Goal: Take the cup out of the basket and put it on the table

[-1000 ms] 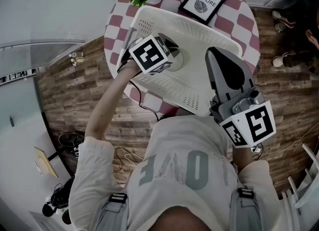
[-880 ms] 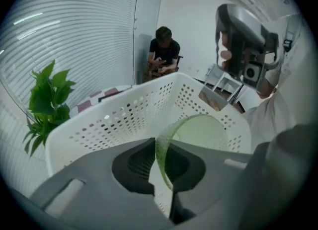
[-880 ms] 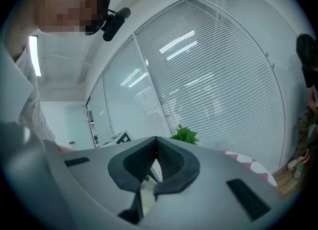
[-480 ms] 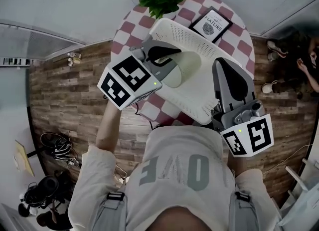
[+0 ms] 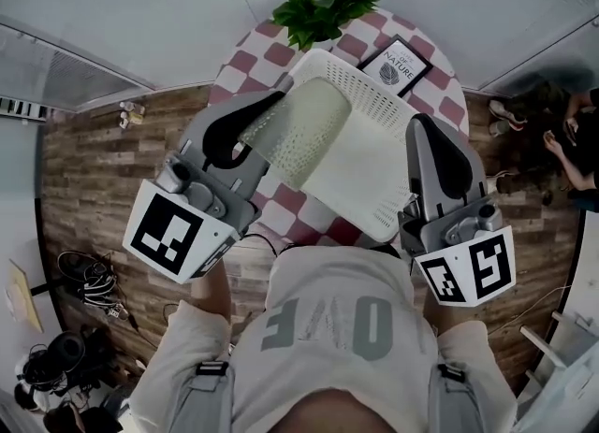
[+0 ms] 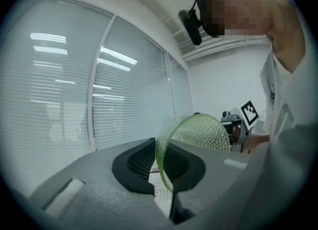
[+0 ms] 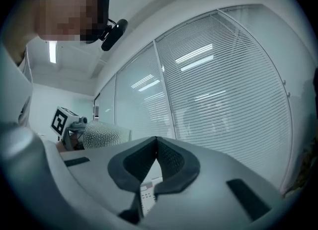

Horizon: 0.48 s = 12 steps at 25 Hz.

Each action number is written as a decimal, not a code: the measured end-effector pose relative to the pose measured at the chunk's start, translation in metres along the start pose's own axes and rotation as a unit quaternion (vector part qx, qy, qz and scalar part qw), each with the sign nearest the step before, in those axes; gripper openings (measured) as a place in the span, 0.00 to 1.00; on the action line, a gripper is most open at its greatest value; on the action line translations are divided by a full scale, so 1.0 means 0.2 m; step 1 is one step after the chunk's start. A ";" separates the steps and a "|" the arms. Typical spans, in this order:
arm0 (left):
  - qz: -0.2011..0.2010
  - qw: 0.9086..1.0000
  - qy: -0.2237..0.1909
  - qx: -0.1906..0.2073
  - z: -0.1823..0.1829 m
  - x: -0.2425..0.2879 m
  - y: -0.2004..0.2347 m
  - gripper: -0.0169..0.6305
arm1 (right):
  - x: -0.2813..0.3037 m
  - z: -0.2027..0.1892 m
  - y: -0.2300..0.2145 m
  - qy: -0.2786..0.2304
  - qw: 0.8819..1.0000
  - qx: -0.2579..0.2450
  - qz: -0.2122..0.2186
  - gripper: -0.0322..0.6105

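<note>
In the head view my left gripper [image 5: 245, 125] is raised high over the left rim of the white basket [image 5: 374, 174], shut on the rim of a pale, bumpy-textured cup [image 5: 301, 132] that lies tilted in its jaws. The left gripper view shows the cup's greenish rim [image 6: 161, 160] pinched between the dark pads, its body [image 6: 202, 132] pointing away. My right gripper [image 5: 429, 132] hovers over the basket's right side, jaws shut with nothing between them [image 7: 156, 147]. The right gripper view also catches the cup [image 7: 102, 134] at its left.
The basket stands on a round pink-and-white checked table [image 5: 245, 59], with a potted plant [image 5: 323, 6] and a framed picture [image 5: 396, 64] at the back. Wooden floor surrounds it, with cables [image 5: 89, 277] at left. People sit at far right [image 5: 562, 137].
My left gripper has lifted the cup up out of the basket and swung it leftward, closer to the head camera. The right gripper has barely moved.
</note>
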<state>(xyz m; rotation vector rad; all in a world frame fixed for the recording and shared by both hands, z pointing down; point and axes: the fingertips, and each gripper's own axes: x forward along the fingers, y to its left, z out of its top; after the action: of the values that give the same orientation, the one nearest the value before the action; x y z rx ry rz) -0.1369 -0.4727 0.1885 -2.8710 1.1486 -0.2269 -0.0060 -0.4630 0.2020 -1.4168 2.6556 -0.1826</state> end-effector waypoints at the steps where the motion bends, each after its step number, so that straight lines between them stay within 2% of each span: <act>1: 0.026 0.999 -0.019 0.003 0.03 -0.05 0.02 0.06 | 0.00 0.01 0.01 -0.006 1.000 0.000 -0.003 0.06; 5: 0.109 0.990 -0.084 0.001 0.07 -0.21 0.07 0.06 | -0.01 0.04 0.04 -0.027 0.999 -0.005 -0.017 0.06; 8: 0.145 0.979 -0.140 0.000 0.08 -0.28 0.09 0.06 | -0.01 0.05 0.06 -0.034 0.999 -0.026 -0.027 0.06; 12: 0.195 0.966 -0.170 0.023 0.03 -0.32 0.12 0.06 | 0.00 0.03 0.10 -0.032 0.999 -0.024 -0.031 0.06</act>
<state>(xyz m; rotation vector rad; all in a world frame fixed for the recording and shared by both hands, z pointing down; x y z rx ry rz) -0.1981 -0.4455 0.1727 -2.4382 1.5574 0.2408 -0.0200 -0.4520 0.1928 -1.4931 2.5840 -0.0784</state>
